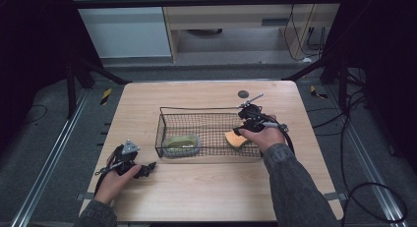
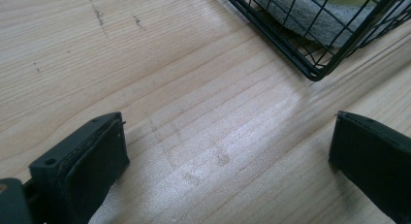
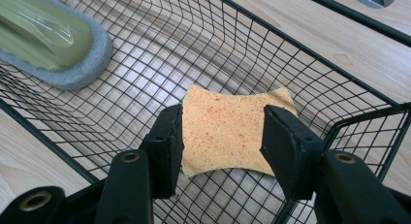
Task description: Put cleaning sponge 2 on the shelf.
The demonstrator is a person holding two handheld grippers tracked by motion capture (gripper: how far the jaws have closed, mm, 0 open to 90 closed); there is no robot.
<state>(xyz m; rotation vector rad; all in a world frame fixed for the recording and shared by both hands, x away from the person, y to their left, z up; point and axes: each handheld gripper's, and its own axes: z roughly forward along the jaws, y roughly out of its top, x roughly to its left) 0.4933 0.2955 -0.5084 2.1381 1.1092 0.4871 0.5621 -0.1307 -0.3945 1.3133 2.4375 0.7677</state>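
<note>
A black wire basket stands mid-table. Inside its right end, my right gripper is shut on an orange sponge, its jaws pinching the sponge's narrow waist; the sponge hangs just over the basket's mesh floor. A green-topped grey scrub pad lies in the basket's left end, also seen as the pad in the right gripper view. My left gripper rests low over the bare wood in front of the basket's left corner, open with nothing between its jaws.
The wooden table has free room in front of and beside the basket. A round dark grommet sits near the far edge. Dark frame posts and cables surround the table.
</note>
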